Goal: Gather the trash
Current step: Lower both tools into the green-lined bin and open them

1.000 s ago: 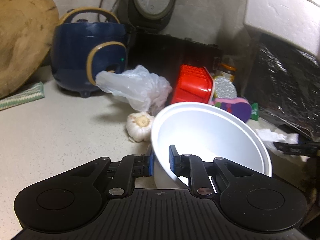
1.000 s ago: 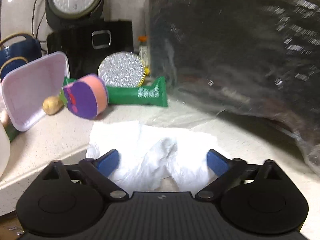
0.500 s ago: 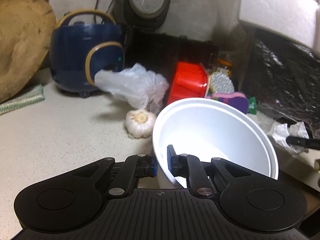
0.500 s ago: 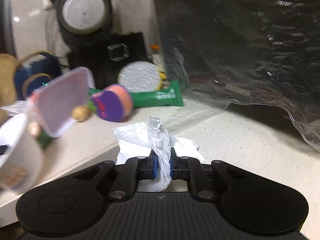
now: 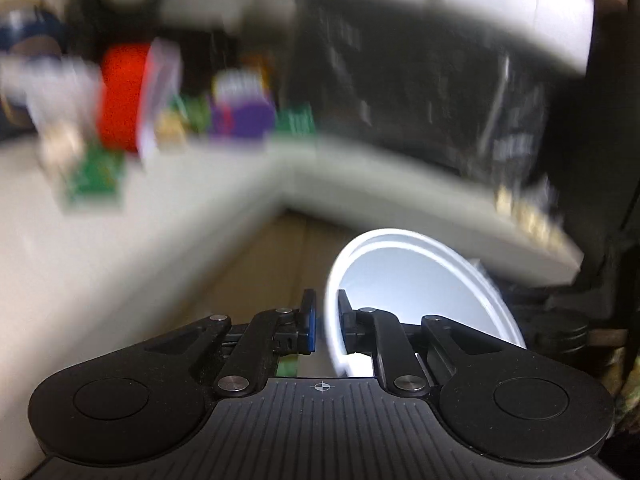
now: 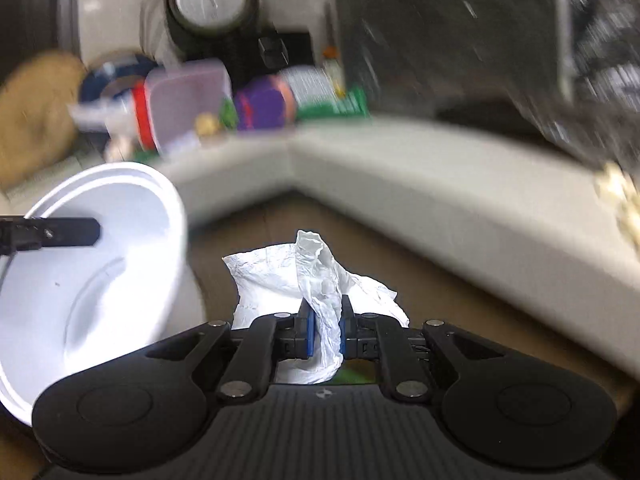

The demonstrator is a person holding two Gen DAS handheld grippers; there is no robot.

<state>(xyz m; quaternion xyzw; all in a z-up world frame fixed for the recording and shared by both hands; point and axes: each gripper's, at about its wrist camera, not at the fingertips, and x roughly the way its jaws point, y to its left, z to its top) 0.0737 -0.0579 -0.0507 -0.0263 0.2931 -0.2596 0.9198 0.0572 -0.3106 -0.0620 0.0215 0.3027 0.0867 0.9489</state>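
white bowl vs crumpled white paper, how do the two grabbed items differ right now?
The white bowl is rigid, smooth and round; the crumpled white paper is soft and creased.
The bowl is pinched at its rim by the left gripper, tipped on its side; the paper is squeezed mid-wad in the right gripper, sticking up past the fingers.
The bowl looks much larger than the paper.
Shared: both are white, held off the counter.

bowl (image 6: 100,264) L of tissue (image 6: 320,280); both fwd of counter (image 6: 400,184) | clutter at counter back
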